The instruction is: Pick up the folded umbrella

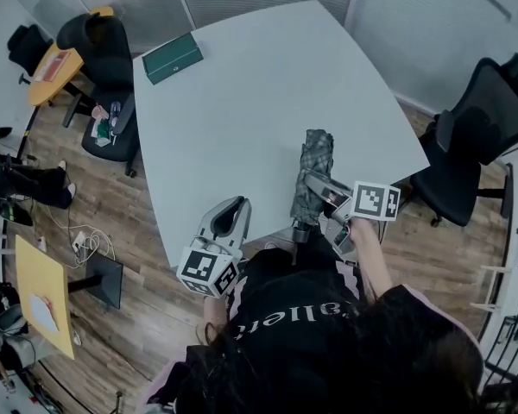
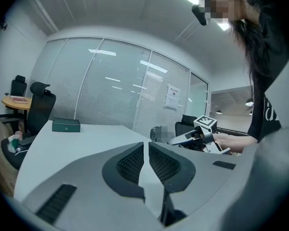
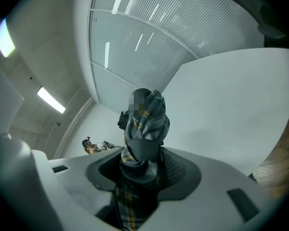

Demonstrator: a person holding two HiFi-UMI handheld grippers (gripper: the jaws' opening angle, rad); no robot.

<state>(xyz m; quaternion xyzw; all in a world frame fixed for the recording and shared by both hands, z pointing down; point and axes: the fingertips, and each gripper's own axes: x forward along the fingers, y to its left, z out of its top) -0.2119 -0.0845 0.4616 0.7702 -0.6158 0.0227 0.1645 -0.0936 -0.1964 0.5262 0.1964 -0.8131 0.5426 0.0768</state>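
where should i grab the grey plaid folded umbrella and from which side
Grip the grey plaid folded umbrella across its slim rolled body near the dark handle, coming in from the white table's near edge. It is long and narrow, so jaws span it easily; the right claw is shut on it this way.

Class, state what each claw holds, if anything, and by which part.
Right claw: the folded umbrella, gripped around its fabric body. Left claw: nothing.
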